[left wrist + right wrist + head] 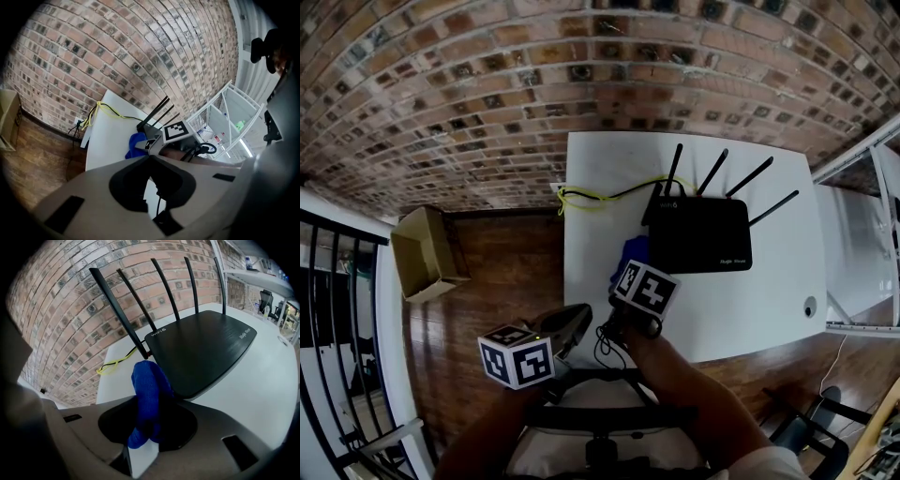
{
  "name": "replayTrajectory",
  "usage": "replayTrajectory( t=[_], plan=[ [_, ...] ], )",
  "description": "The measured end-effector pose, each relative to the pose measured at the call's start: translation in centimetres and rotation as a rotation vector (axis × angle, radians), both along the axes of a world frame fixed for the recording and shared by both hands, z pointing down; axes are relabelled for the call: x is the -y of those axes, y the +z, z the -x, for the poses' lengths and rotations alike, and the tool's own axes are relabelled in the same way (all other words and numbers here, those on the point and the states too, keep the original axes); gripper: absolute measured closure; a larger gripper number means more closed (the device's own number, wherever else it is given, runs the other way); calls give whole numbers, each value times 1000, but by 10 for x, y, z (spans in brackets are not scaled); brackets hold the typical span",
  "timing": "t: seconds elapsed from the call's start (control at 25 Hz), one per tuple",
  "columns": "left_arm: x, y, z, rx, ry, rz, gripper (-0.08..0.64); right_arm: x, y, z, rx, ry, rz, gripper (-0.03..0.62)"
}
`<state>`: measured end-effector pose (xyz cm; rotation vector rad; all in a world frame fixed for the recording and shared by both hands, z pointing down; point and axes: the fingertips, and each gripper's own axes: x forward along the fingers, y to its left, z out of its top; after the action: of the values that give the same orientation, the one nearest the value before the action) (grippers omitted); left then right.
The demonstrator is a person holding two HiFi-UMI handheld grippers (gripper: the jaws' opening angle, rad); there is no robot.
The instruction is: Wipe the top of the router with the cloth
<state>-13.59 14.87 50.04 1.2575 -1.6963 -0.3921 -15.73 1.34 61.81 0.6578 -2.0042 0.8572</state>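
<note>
A black router [700, 235] with several antennas lies flat at the back of the white table [750, 309]. In the right gripper view the router [201, 348] is just beyond the jaws. My right gripper [630, 264] is shut on a bunched blue cloth [633, 251], [147, 390] at the router's front left corner; whether the cloth touches the router is hidden. My left gripper [579, 320] hangs off the table's front left edge with its jaws together and nothing between them. In the left gripper view the cloth [136, 143] shows beside the right gripper's marker cube [176, 131].
A yellow cable [591, 197] loops over the table's back left corner by the brick wall. A small dark round thing [809, 307] sits near the table's right front. An open cardboard box [427, 251] stands on the wood floor at left. White shelving [862, 244] flanks the right.
</note>
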Motion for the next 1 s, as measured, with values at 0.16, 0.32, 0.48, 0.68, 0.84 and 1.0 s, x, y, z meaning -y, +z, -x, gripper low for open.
replayTrajectory(
  t=[0.16,0.32,0.48,0.68,0.84,1.0],
  plan=[
    [-3,-1,1,-4,-7,-3,532,1,0,3,1,33,27,477],
    [-5,-2,3,6,-8,-3,532,1,0,5,3,79,74,477],
    [-6,-4,1,-1,-5,-9,532,3,0,6,-5,141,124,478],
    [-8,-11,5,14,-9,-18,532,6,2,6,-56,214,167,477],
    [-9,-16,11,14,-22,-32,532,4,1,9,-98,238,176,477],
    [-8,-19,18,11,-32,-44,532,3,1,17,-104,242,192,477]
  ],
)
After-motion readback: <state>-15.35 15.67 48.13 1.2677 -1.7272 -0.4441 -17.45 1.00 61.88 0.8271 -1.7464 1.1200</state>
